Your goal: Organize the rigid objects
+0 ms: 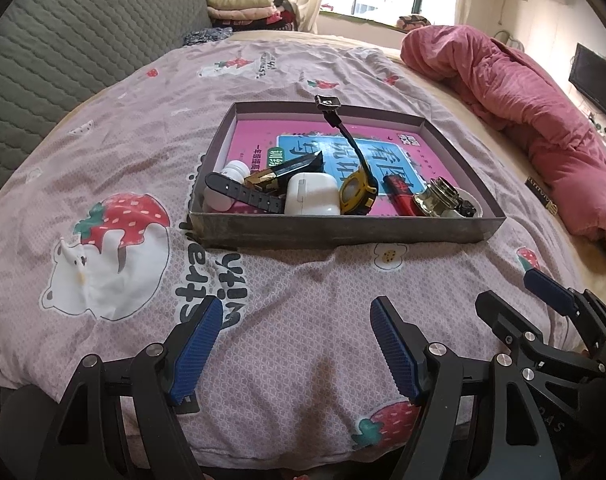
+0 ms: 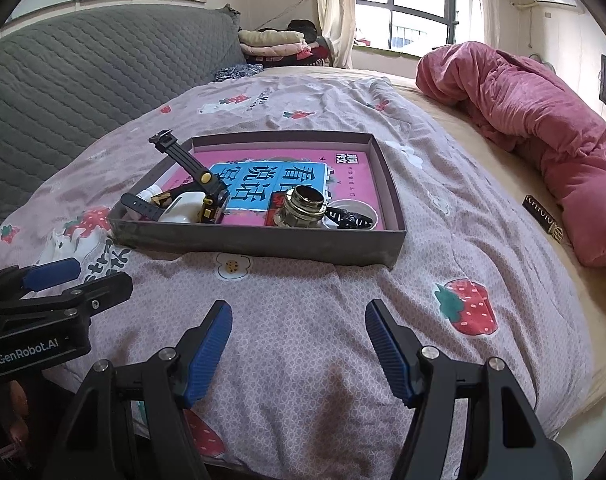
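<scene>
Hovering above the near part of the bed (image 1: 303,340), the left tool (image 1: 297,344) and the right tool (image 2: 299,344) both had their jaws spread wide apart with nothing between them, each well short of the box (image 1: 343,232).

The shallow box lay on the strawberry-print quilt (image 1: 103,184), beyond both tools, and the task's things sat crowded along its near wall. From left to right in the left wrist view they were a small white bottle (image 1: 233,184), a black and gold flat case (image 1: 287,170), a white earbud case (image 1: 313,194), a yellow watch (image 1: 357,194) with its strap sticking up and away, a red lighter (image 1: 401,194) and a glass jar (image 1: 437,198).

The earbud case looked light, hard and smooth, so it would likely slip unless pinched across its flat faces. The watch seemed best taken by its stiff body, since the strap would probably flex. The jar looked the heaviest and most breakable; a hold across its neck, beneath the rim, appeared safest. The lighter was thin and rigid, and a grip across its middle should do.

A pink book (image 1: 331,136) lay flat on the box floor behind them.
</scene>
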`<state>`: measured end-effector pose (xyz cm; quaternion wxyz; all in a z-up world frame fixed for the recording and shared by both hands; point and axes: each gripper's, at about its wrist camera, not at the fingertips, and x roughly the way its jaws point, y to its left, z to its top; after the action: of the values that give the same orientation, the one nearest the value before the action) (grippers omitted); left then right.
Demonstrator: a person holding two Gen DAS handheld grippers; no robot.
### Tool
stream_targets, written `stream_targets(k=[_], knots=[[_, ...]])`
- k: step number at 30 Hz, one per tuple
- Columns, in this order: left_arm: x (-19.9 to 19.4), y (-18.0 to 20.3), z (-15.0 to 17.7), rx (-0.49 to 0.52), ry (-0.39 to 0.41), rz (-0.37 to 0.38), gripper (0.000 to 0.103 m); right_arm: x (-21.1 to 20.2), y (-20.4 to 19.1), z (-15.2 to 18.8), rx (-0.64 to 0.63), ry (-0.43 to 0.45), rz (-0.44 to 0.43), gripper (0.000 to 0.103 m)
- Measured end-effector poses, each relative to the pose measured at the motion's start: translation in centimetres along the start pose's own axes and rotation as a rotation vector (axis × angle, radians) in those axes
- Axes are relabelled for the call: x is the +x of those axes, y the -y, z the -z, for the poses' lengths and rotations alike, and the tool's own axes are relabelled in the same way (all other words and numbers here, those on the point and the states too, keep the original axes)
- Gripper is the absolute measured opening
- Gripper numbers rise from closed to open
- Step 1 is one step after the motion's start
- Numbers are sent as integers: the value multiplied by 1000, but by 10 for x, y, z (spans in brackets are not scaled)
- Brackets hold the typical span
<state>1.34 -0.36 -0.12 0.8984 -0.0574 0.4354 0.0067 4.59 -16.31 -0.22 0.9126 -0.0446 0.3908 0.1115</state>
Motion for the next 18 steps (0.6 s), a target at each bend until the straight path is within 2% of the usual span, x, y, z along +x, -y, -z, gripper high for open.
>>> stream_targets(k=[18], knots=[[0, 0, -1, 7, -3, -15, 77, 1, -2, 1, -11, -5, 5, 69]])
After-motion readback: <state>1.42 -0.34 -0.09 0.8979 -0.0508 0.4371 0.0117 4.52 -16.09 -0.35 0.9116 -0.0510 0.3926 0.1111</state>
